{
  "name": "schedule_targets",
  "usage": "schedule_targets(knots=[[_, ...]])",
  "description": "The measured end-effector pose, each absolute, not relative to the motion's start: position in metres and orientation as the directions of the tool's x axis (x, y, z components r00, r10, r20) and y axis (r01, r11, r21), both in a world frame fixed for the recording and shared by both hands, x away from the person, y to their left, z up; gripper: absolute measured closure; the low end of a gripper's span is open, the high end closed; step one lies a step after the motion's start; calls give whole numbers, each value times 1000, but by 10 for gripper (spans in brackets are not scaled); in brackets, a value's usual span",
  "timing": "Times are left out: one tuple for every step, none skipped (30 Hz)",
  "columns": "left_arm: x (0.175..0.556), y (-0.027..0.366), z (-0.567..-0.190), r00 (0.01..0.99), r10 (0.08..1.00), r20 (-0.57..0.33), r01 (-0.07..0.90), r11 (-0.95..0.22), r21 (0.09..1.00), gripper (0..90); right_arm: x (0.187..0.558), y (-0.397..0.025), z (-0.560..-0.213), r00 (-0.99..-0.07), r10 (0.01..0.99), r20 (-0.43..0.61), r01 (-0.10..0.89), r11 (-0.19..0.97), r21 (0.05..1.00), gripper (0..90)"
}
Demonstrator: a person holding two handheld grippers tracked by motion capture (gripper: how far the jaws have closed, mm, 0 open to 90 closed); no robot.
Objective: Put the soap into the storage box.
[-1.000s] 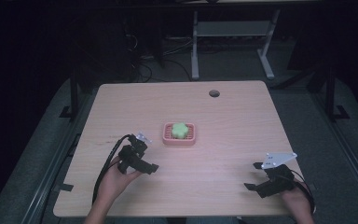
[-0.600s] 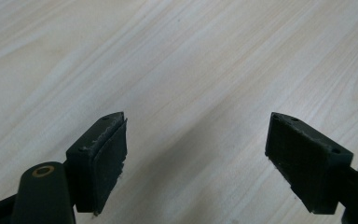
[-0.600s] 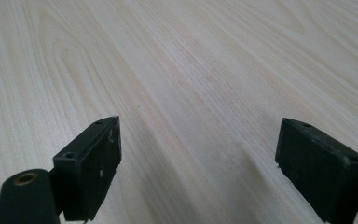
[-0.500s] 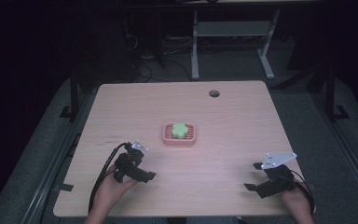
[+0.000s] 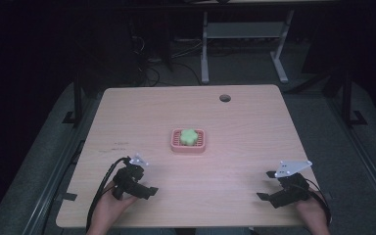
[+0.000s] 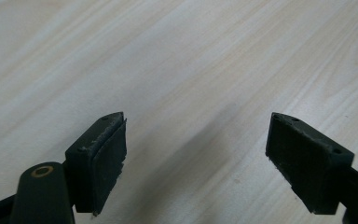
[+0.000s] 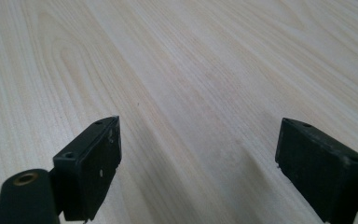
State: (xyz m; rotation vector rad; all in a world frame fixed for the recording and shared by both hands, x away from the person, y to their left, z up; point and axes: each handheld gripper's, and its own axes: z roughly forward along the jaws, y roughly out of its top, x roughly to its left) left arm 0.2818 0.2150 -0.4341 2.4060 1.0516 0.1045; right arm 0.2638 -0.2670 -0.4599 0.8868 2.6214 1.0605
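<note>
Pink soap dish (image 5: 188, 141) holding a green flower-shaped soap (image 5: 189, 136) is sitting mid-table; left gripper (image 5: 149, 191) and right gripper (image 5: 263, 197) are resting low nearer the person, well apart from it, jaws wide.

table (image 5: 235, 127) is a pale, pinkish wood grain with long streaks, one dark round hole (image 5: 224, 98) at the far right. in the middle there's a salmon-pink slatted tray (image 5: 176, 145) with a light green flower-shaped thing (image 5: 189, 136) on it. both grippers, left (image 5: 144, 190) and right (image 5: 267, 195), are black with pale grey plates on top, black cables too. floor's dark grey
</note>
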Motion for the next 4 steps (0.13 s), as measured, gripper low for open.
schedule_targets(knots=[[281, 216, -436, 696, 704, -139, 668, -564, 485, 200, 264, -267, -460, -809, 586, 54, 458, 570, 682, 138], [281, 216, -437, 703, 698, -136, 662, -574, 482, 200, 263, -267, -459, -808, 587, 56, 460, 568, 682, 138], [280, 216, -439, 705, 698, -126, 660, -581, 477, 201, 263, -266, -459, -810, 584, 55, 455, 567, 686, 138], [279, 215, -440, 701, 703, -118, 660, -578, 479, 201, 263, -266, -458, -812, 581, 53, 452, 569, 687, 138]])
